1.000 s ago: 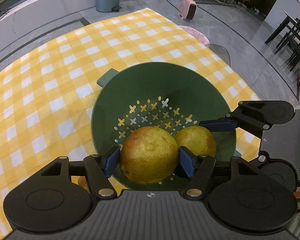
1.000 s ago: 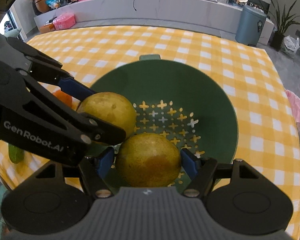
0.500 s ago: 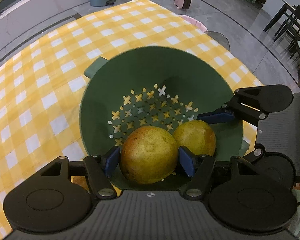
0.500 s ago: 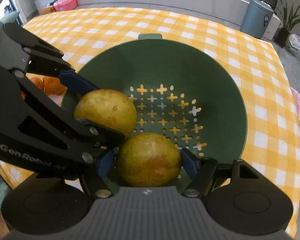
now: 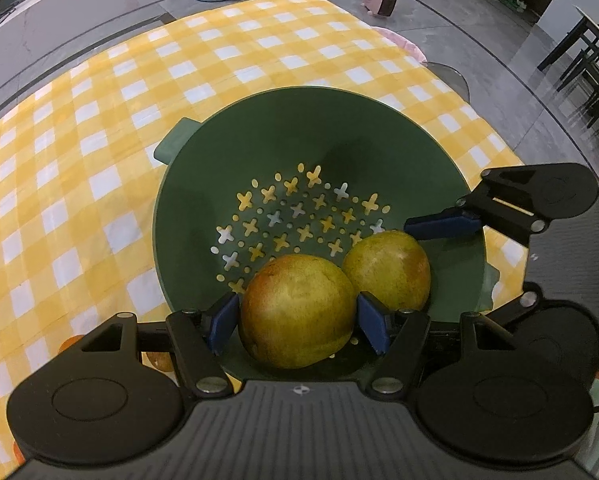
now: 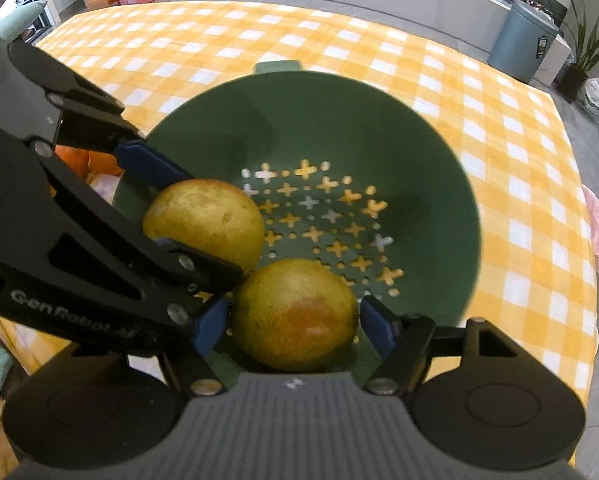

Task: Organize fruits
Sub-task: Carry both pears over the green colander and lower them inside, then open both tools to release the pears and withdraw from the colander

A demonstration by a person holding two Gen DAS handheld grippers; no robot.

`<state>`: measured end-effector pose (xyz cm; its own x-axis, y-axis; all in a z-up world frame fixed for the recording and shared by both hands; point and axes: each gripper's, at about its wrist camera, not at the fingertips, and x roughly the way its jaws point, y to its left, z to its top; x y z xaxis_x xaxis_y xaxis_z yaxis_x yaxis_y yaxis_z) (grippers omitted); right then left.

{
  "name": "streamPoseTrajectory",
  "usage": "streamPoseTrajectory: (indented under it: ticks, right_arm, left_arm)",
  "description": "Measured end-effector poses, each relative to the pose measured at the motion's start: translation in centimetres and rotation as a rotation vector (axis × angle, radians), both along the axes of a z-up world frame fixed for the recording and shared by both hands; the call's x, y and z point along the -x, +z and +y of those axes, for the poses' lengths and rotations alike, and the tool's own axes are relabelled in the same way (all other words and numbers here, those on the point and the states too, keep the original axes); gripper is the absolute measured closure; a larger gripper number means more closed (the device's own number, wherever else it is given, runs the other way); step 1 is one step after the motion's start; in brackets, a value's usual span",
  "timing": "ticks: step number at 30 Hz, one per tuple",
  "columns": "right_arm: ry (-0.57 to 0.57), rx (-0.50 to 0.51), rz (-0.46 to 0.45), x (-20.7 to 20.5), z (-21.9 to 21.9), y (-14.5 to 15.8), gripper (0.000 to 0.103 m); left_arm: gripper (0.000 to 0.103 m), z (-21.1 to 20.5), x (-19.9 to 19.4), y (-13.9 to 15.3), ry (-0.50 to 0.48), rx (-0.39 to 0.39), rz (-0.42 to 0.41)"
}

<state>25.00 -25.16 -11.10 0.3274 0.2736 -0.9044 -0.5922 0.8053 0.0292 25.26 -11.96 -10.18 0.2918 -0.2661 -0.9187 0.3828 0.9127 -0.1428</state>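
A green colander (image 5: 299,128) (image 6: 379,120) stands on a yellow checked tablecloth. My left gripper (image 5: 299,320) is shut on a yellow-green pear (image 5: 295,312), held low inside the colander's near side; this pear also shows in the right wrist view (image 6: 207,220). My right gripper (image 6: 291,324) is shut on a second pear (image 6: 295,316), also low inside the colander, right beside the first; it shows in the left wrist view (image 5: 387,268). The two pears are close together, nearly touching.
Orange fruits (image 6: 87,160) lie on the cloth left of the colander, partly hidden by the left gripper. The table edge runs close on the right (image 6: 591,240). A grey bin (image 6: 523,36) stands on the floor beyond.
Both grippers have lowered a little further into the colander with their pears and the colander looks larger. The grips have not changed.
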Motion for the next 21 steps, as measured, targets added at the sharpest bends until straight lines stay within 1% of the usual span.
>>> streamPoseTrajectory:
  ticks: [2, 4, 6, 8, 12, 15, 17, 21]
  right_arm:
    - [-0.003, -0.001, -0.003, 0.2, -0.2, 0.3, 0.032]
    - [-0.009, -0.006, -0.012, 0.4, -0.4, 0.6, 0.027]
    - [-0.025, -0.003, -0.018, 0.3, -0.7, 0.8, 0.022]
    - [-0.035, -0.008, -0.022, 0.4, -1.0, 1.0, 0.022]
    - [-0.068, -0.019, -0.046, 1.1, -1.2, 1.9, 0.022]
    - [-0.116, -0.036, -0.095, 2.2, -1.5, 3.1, 0.018]
    - [-0.142, -0.057, -0.122, 3.2, -1.6, 3.9, 0.018]
    - [-0.187, -0.096, -0.195, 5.3, -1.1, 5.5, 0.016]
  left_arm:
    - [0.026, -0.1, 0.1, 0.2, 0.0, -0.017, -0.023]
    - [0.024, -0.2, 0.4, 0.7, -0.003, -0.025, -0.063]
    - [0.021, -0.1, 0.5, 1.5, -0.006, -0.018, -0.081]
    - [0.021, 0.0, 0.7, 2.3, -0.01, -0.02, -0.095]
    - [0.021, 0.2, 2.0, 4.1, -0.021, -0.056, -0.152]
    - [0.021, 0.6, 3.5, 5.6, -0.033, -0.084, -0.206]
    - [0.021, 1.0, 4.5, 6.5, -0.034, -0.094, -0.24]
    - [0.021, 2.5, 6.5, 8.5, -0.015, -0.089, -0.297]
